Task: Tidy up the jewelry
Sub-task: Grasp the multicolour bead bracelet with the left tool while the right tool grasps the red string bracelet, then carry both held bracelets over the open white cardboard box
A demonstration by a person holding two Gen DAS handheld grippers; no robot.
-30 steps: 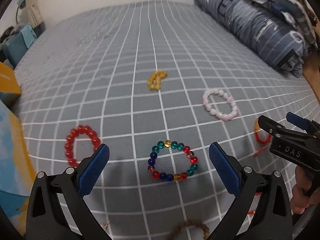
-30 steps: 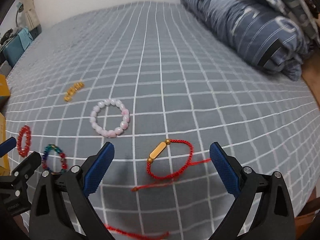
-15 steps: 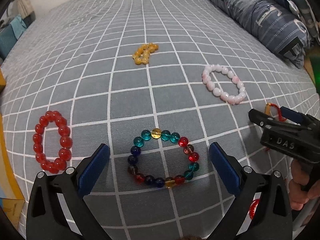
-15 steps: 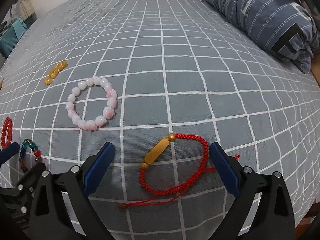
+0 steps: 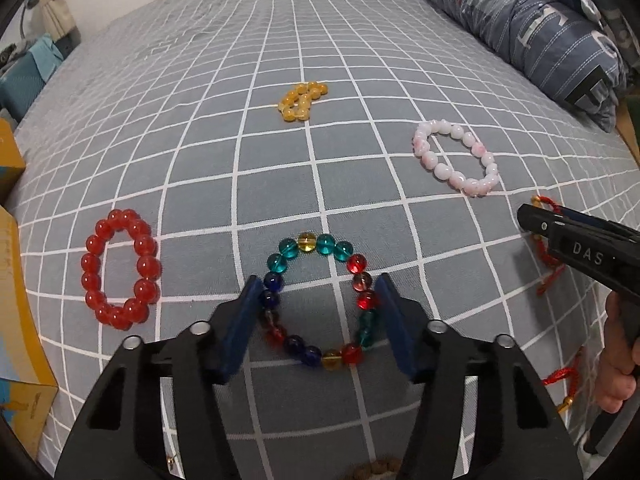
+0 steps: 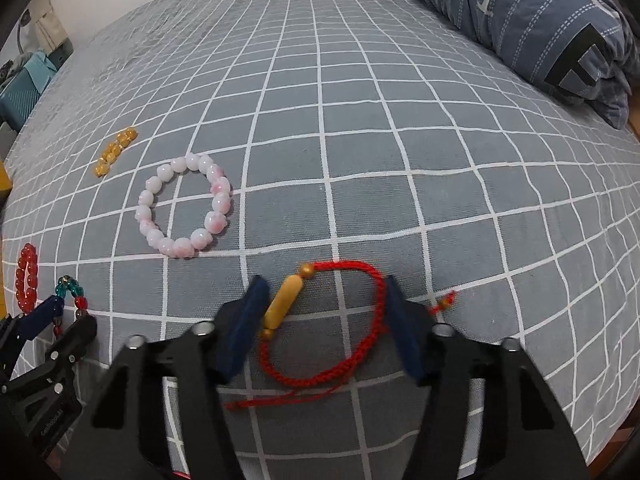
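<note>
Nearest the left hand-held gripper [image 5: 318, 312] lies the multicoloured bead bracelet [image 5: 318, 300], flat on the grey checked bed [image 5: 240, 140]. The fingers stand partly open, one on each outer side of the ring, at or very near the beads with nothing yet pinched. The beads look hard, smooth and glassy, so they will likely roll or slip. A squeeze that folds the loop and grips across the string between two beads should hold better than one on a single bead.

To the right of that bracelet, the right hand-held gripper [image 6: 322, 320] is likewise half open, straddling the red cord bracelet [image 6: 324, 332] and holding nothing. The cord is light, limp and grippy; the braid is the safest hold, not the smooth yellow tube.

Left of the multicoloured bracelet sits the red bead bracelet [image 5: 120, 266]. Beyond it to the right lies the pink bead bracelet [image 5: 456, 158], and farthest the amber beads [image 5: 303, 101].
</note>
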